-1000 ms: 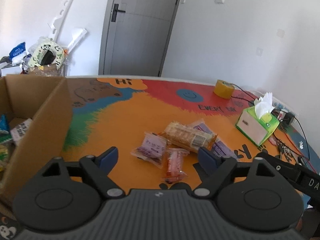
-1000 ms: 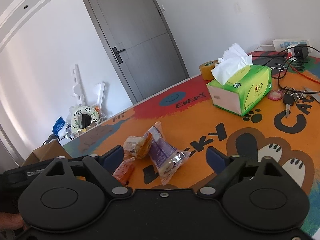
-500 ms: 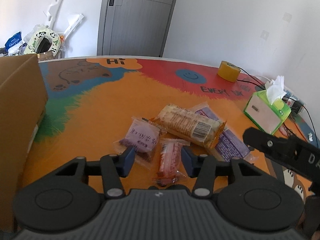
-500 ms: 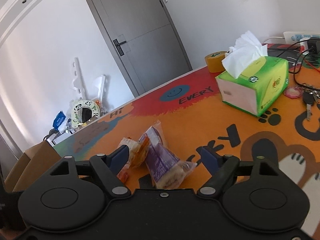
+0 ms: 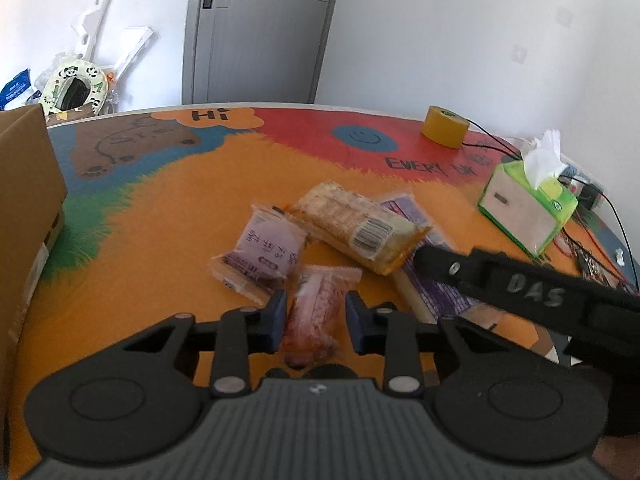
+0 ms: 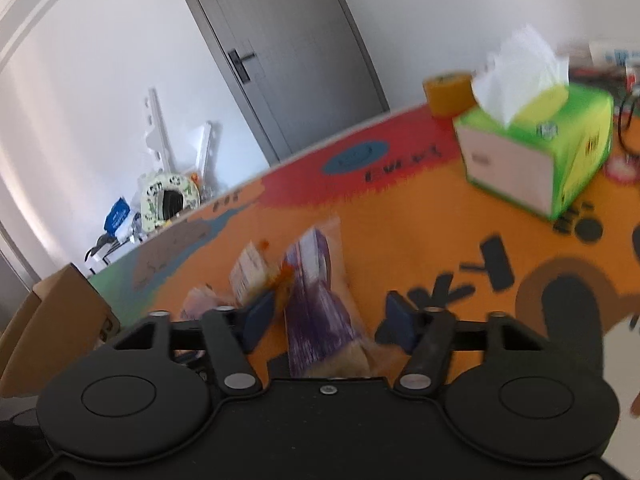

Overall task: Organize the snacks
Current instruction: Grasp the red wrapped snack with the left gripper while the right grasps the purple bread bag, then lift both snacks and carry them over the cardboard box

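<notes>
**Both grippers close in on the snack pile**

Since a second ago both grippers have dropped toward the heap of packets and their jaws have narrowed sharply. The left gripper point(image 5: 316, 314) now straddles the small clear-plastic packet with a reddish-pink snack inside point(image 5: 318, 308); its blue pads sit just beside the wrapper's edges and the jaws are closing, though firm contact is not yet evident. The right gripper point(image 6: 330, 318) is closing around the long purple-printed crinkly packet point(image 6: 316, 300), which lies between its pads with a visible gap on the right side, so it is not gripped yet.

The remaining snacks lie in the middle of the orange cartoon-printed table mat point(image 5: 168, 208): a square lilac foil sachet point(image 5: 264, 254) and a long transparent pack of pale biscuits with a barcode label point(image 5: 360, 228), which rests on the purple packet. The brown cardboard box point(image 5: 24, 208), probably the destination, stands at the left edge.

To do this well, each gripper should pinch the packet's filled body rather than its slippery sealed fringe, and squeeze gently, since the contents look crushable. The right-hand lift should be slow, because the biscuit pack overlapping the purple packet may be dragged along.
</notes>
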`<state>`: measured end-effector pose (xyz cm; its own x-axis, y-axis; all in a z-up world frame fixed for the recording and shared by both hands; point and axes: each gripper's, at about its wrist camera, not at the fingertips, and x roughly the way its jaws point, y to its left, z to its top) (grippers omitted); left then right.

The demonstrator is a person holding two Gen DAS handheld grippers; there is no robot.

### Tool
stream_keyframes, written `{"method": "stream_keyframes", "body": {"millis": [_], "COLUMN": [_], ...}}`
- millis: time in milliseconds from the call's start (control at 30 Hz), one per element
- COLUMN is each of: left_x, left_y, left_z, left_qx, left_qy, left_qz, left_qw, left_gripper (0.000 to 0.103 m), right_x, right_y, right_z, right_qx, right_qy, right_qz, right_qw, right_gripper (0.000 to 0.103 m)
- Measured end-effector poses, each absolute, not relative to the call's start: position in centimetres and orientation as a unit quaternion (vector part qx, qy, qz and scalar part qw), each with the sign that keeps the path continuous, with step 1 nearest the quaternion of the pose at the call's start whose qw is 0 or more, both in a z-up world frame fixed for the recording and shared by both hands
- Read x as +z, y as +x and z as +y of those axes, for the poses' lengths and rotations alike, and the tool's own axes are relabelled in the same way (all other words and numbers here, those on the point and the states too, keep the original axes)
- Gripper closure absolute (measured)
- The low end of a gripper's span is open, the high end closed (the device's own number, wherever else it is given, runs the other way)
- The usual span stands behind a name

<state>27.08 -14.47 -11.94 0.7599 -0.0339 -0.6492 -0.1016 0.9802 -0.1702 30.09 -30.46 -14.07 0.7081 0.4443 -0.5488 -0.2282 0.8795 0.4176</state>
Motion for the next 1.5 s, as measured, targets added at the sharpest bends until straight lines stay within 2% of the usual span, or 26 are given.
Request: {"method": "stream_keyframes", "body": {"millis": [67,133,200,633,733,800,900,1133,1267,1500], "left_x": [-12.1,-12.2,-12.2,-11.9,-11.9,-11.8,-11.8,-12.2,-12.3,-11.6], "left_y": [27.0,26.8,26.5,22.8,21.9,21.7,21.8,21.9,21.6,20.6], "left_z": [-14.5,-14.5,-14.6,-13.7,-13.5,-13.4,-13.5,-13.9,-13.8,-13.1], "left_qx": [0.012,0.012,0.013,0.014,0.015,0.018,0.026,0.031,0.033,0.026], "left_qy": [-0.096,-0.092,-0.087,-0.087,-0.084,-0.082,-0.072,-0.057,-0.06,-0.08], "left_qz": [0.345,0.34,0.338,0.346,0.345,0.346,0.346,0.336,0.33,0.326], "left_qw": [0.933,0.936,0.937,0.934,0.935,0.935,0.935,0.939,0.942,0.942], "left_gripper": [0.078,0.08,0.081,0.082,0.082,0.081,0.079,0.078,0.082,0.085], "right_x": [-14.2,-14.2,-14.1,-13.7,-13.5,-13.4,-13.5,-13.8,-13.8,-13.1], "right_y": [29.7,29.3,28.7,24.0,23.2,23.0,23.2,23.2,23.0,22.0], "right_z": [-30.4,-30.4,-30.3,-31.3,-31.2,-30.9,-30.3,-29.4,-29.2,-29.6], "right_qx": [0.187,0.197,0.194,0.176,0.171,0.17,0.164,0.167,0.154,0.168], "right_qy": [0.16,0.165,0.159,0.153,0.146,0.139,0.127,0.107,0.09,0.114], "right_qz": [0.33,0.333,0.332,0.334,0.335,0.332,0.329,0.32,0.319,0.316], "right_qw": [0.911,0.907,0.909,0.913,0.915,0.917,0.921,0.926,0.931,0.927], "right_gripper": [0.06,0.07,0.072,0.073,0.072,0.067,0.05,0.05,0.067,0.073]}}
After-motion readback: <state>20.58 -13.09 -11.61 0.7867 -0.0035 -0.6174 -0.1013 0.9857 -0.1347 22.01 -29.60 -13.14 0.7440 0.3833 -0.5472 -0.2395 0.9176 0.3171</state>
